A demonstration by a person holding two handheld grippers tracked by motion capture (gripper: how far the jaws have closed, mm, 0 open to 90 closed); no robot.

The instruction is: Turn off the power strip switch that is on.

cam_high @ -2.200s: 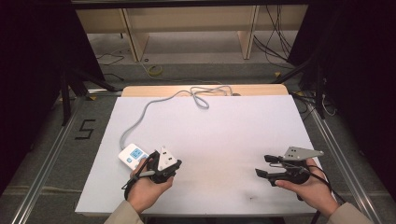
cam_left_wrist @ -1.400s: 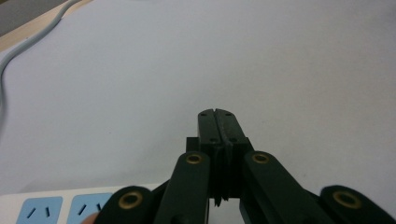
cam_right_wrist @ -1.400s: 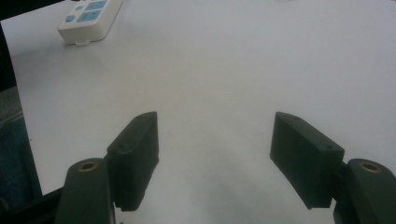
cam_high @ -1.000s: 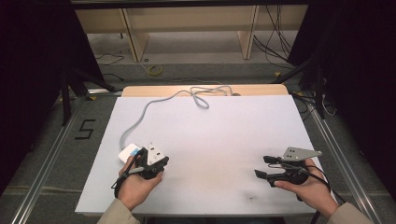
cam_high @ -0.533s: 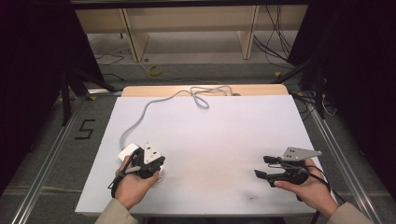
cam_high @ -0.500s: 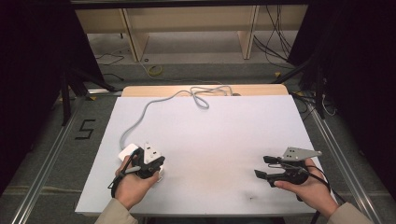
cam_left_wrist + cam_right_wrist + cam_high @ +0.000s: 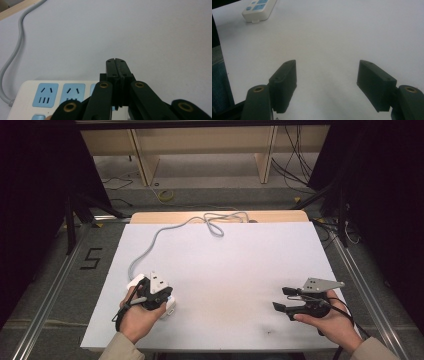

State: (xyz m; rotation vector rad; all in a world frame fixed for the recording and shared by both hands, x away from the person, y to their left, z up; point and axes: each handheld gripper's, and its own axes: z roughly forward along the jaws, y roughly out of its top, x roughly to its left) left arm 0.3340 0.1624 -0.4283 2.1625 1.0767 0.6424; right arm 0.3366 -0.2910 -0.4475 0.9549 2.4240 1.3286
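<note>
At the near left of the white surface (image 7: 235,270), the left hand-held gripper (image 7: 156,296) is held directly over a white power strip (image 7: 136,282), which lies at the surface's near left edge and is partly covered by the gripper and the hand (image 7: 135,317). In the left gripper view the jaws of this hand-held gripper (image 7: 116,65) are seen pressed together with nothing between them, their tips reaching past the power strip (image 7: 53,95) and over bare surface (image 7: 150,37). That view also brings out the strip's blue socket faces, which cannot be made out from above.

Well to the right of the power strip, near the surface's right edge, the right hand-held gripper (image 7: 284,299) is held by the other hand (image 7: 330,320) with its jaws pointing left toward the strip. In the right gripper view its jaws (image 7: 327,82) are seen wide apart and empty, with the power strip (image 7: 259,8) far off at the upper left.

Beyond the power strip, its grey cable (image 7: 165,232) is seen from above curving away to the far edge, where it lies in a loose loop; a short length of it (image 7: 15,47) is caught in the left gripper view. A black "5" (image 7: 91,258) is marked on the floor left of the strip.
</note>
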